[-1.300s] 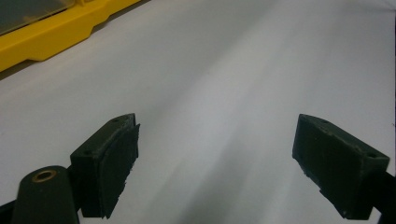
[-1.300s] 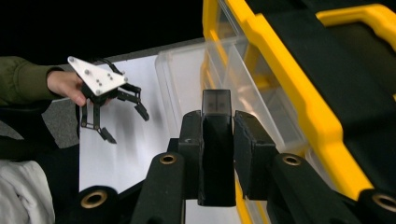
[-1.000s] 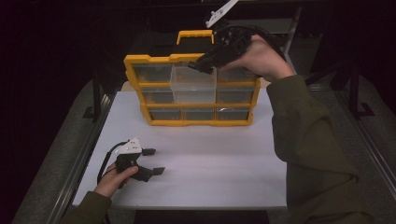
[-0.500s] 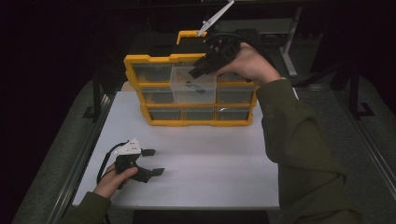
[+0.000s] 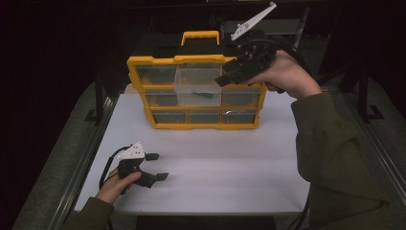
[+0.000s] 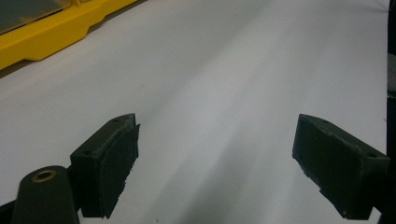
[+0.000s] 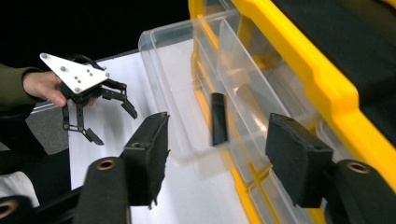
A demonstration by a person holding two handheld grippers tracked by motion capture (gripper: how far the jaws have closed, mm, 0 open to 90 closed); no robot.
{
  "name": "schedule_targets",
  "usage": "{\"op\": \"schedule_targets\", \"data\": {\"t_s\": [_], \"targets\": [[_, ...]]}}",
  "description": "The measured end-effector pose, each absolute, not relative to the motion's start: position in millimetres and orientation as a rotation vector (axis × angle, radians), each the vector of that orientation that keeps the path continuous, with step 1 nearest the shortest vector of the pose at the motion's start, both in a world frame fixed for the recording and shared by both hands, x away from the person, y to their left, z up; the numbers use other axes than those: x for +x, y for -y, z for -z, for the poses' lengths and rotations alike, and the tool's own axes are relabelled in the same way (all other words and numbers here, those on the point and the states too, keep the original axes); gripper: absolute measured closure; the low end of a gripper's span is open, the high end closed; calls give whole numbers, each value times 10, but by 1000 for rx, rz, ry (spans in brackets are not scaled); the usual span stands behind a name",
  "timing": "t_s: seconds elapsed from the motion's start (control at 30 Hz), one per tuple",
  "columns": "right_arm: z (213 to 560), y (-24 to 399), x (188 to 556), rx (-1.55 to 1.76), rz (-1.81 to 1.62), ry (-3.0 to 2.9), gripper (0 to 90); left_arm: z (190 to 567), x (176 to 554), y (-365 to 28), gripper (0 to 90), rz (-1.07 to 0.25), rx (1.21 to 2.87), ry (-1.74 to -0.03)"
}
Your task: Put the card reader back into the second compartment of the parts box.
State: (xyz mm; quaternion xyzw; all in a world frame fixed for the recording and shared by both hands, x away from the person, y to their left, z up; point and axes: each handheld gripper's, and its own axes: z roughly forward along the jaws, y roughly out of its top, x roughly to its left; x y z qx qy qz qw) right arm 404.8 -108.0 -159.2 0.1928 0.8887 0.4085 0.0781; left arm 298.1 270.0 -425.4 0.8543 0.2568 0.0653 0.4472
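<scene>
Right hand-held gripper opening over a small black part in the organizer's pulled-out drawer

High view: the yellow organizer (image 5: 196, 91) stands at the far side of the tabletop (image 5: 230, 167); its clear middle drawer (image 5: 197, 84) is slid out, a black part (image 5: 203, 95) lying in it, and the right hand-held gripper (image 5: 225, 79) hangs at the drawer's right edge, its jaws just opened part-way and empty. The left hand-held gripper (image 5: 158, 166) rests well in front of the organizer. Left gripper view: its jaws are spread wide over bare tabletop, nothing between them. Right gripper view: the part (image 7: 218, 119) lies inside the drawer (image 7: 187, 93), between and beyond the jaws; a clean grasp probably needs the pads lowered inside the drawer walls, straddling the part's narrow width.
</scene>
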Motion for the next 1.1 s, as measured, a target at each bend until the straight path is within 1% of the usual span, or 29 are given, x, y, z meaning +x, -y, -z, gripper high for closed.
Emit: {"op": "schedule_targets", "data": {"t_s": [0.2, 0.4, 0.83, 1.1], "targets": [[1725, 1235, 3918, 603, -1220, -2635, 318, 4257, 2981, -2697, 142, -161, 2116, -638], [1957, 1321, 3849, 635, -1223, -2613, 268, 4261, 2982, -2696, 142, -162, 2114, -639], [2500, 1366, 3710, 683, -1249, -2572, 170, 4262, 2980, -2703, 142, -162, 2108, -641], [2846, 1394, 3608, 739, -1268, -2551, 132, 4265, 2981, -2709, 142, -161, 2111, -643]]}}
